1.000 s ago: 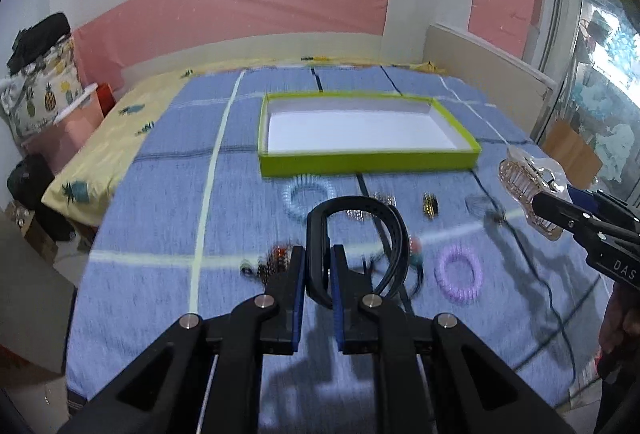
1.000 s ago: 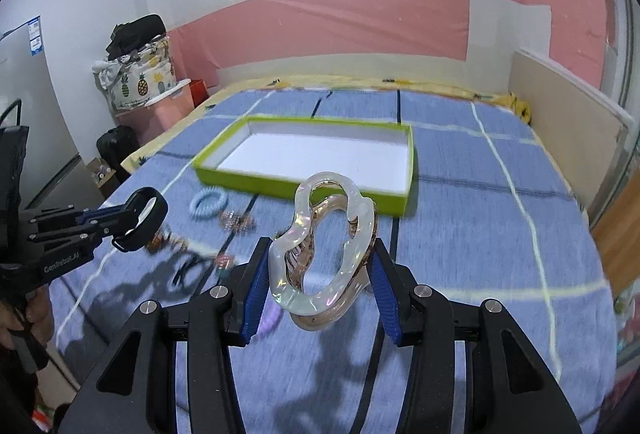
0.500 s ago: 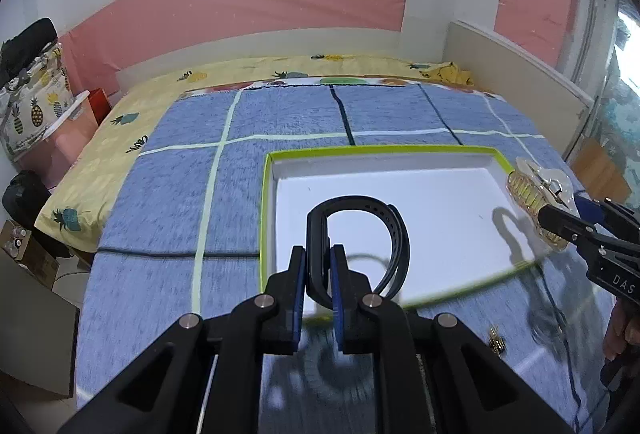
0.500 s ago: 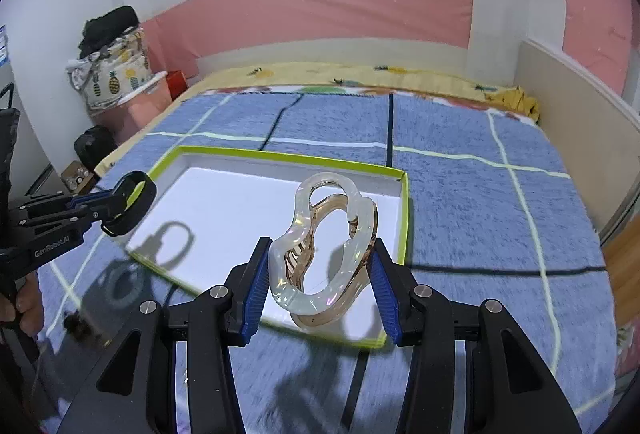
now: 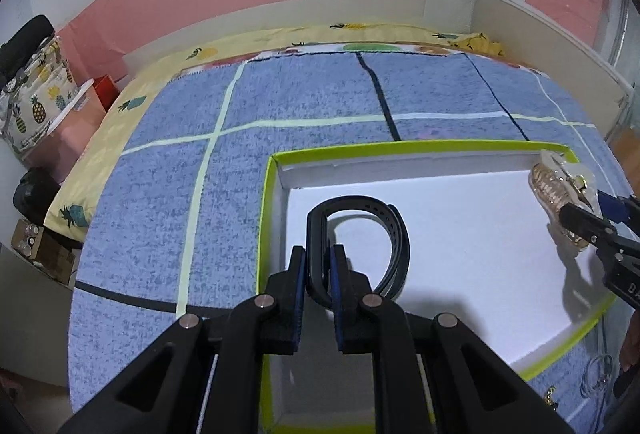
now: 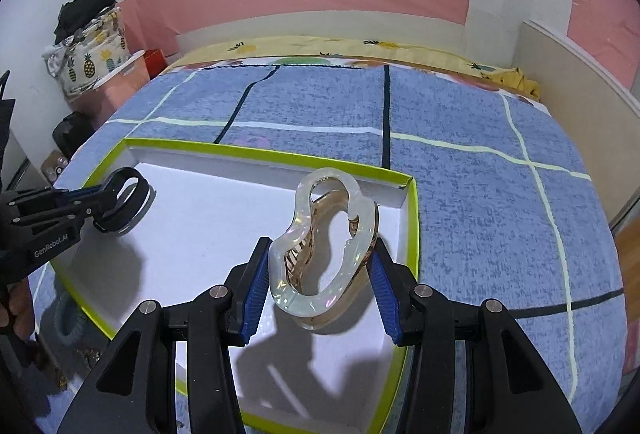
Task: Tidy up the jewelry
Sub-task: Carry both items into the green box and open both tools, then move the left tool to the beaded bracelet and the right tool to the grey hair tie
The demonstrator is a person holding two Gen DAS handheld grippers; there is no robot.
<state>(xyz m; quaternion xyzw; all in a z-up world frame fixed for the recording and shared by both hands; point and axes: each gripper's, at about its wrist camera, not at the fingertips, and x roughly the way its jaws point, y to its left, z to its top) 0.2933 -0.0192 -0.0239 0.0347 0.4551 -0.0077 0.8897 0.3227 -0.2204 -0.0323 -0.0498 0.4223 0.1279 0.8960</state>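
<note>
My left gripper (image 5: 318, 266) is shut on a black wristband (image 5: 384, 230) and holds it over the left part of the green-rimmed white tray (image 5: 267, 218). It also shows in the right wrist view (image 6: 106, 200), with the wristband (image 6: 134, 194) low over the tray floor. My right gripper (image 6: 318, 274) is shut on a translucent hair claw clip (image 6: 320, 242) and holds it over the tray's right part (image 6: 412, 234). The clip also shows in the left wrist view (image 5: 558, 194) at the right edge.
The tray lies on a blue blanket (image 5: 168, 194) with pale and dark stripes. A blue coil hair tie (image 6: 70, 318) and small loose pieces (image 6: 90, 354) lie on the blanket near the tray's front left. A clear ring (image 5: 596, 378) lies by the front right.
Both grippers have moved forward from above the loose jewelry to over the tray and come down lower, each still holding its item.
</note>
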